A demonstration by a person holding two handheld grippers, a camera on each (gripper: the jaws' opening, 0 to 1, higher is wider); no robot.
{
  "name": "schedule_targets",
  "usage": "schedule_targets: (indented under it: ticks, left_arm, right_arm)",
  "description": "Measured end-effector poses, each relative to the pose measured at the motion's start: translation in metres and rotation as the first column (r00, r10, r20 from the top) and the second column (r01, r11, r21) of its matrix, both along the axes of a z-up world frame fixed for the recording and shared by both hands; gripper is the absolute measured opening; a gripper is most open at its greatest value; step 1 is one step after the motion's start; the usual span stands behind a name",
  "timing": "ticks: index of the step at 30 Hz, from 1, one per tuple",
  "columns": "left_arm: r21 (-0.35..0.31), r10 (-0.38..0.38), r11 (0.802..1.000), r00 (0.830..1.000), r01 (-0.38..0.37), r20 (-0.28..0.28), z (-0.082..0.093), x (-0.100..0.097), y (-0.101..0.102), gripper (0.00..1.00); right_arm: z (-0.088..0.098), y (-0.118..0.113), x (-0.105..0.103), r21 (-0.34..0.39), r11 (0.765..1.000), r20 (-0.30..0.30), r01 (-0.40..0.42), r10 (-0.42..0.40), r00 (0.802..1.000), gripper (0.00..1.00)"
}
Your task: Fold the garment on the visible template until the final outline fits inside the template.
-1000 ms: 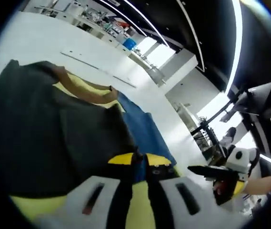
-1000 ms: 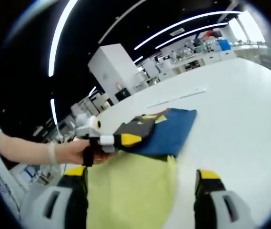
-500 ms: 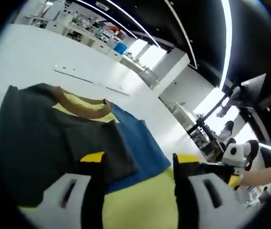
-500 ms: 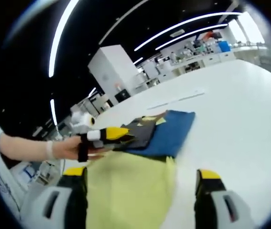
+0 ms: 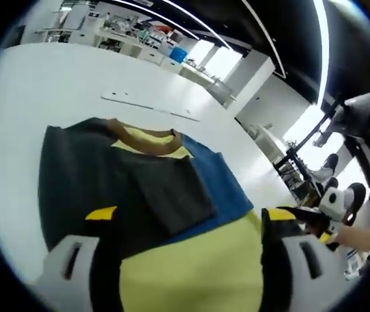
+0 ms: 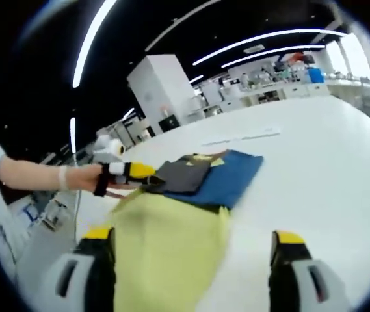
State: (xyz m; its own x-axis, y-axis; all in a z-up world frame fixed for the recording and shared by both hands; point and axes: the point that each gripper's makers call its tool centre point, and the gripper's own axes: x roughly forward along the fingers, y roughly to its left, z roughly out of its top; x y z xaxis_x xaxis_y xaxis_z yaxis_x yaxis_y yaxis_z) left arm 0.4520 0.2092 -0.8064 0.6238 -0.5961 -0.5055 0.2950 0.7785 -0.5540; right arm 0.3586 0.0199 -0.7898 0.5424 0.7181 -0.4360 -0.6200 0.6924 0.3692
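Observation:
A dark grey garment (image 5: 106, 188) with a brown collar (image 5: 142, 138) lies folded on the white table (image 5: 54, 84). It rests on a blue sheet (image 5: 224, 185) and a yellow-green sheet (image 5: 191, 270). My left gripper (image 5: 189, 218) stands open just short of the garment's near edge, with nothing between its jaws. In the right gripper view the same dark fold (image 6: 181, 175) lies on the blue sheet (image 6: 233, 179), with the left gripper (image 6: 140, 173) at its left edge. My right gripper (image 6: 192, 237) is open over the yellow-green sheet (image 6: 165, 240), and it also appears in the left gripper view (image 5: 308, 221).
Thin white strips (image 5: 149, 107) lie on the table beyond the garment, also visible as strips (image 6: 243, 136). Bare white table (image 6: 328, 175) spreads to the right. Lab benches (image 6: 282, 81) and a white pillar (image 6: 162, 91) stand far back. A person's hand (image 6: 74, 177) holds the left gripper.
My left gripper was shut on the dark garment's edge one second ago; it has opened and let go, drawing back slightly. The right gripper stays open over the yellow-green sheet.

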Motion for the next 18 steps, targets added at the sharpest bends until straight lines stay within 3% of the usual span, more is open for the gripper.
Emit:
schedule_targets:
  ticks: [9,11,13,18]
  left_arm:
    - [-0.007,0.033,0.999,0.999,-0.033,-0.009,0.000,0.005,-0.004,0.71]
    - [0.021,0.046,0.999,0.999,-0.046,-0.009,-0.002,0.009,-0.002,0.68]
    - [0.096,0.080,0.992,0.996,-0.076,-0.033,-0.013,0.009,0.010,0.62]
    - [0.059,0.047,0.997,0.997,-0.043,-0.056,-0.015,0.002,-0.007,0.34]
  right_arm:
    - [0.002,-0.024,-0.011,-0.002,0.998,0.010,0.055,-0.055,0.998,1.00]
    - [0.003,-0.031,-0.012,0.009,0.997,0.004,0.075,-0.075,0.997,1.00]
    - [0.001,-0.037,-0.013,0.015,0.996,0.000,0.093,-0.093,0.996,1.00]
    - [0.000,-0.045,-0.018,0.021,0.993,-0.010,0.118,-0.117,0.993,1.00]
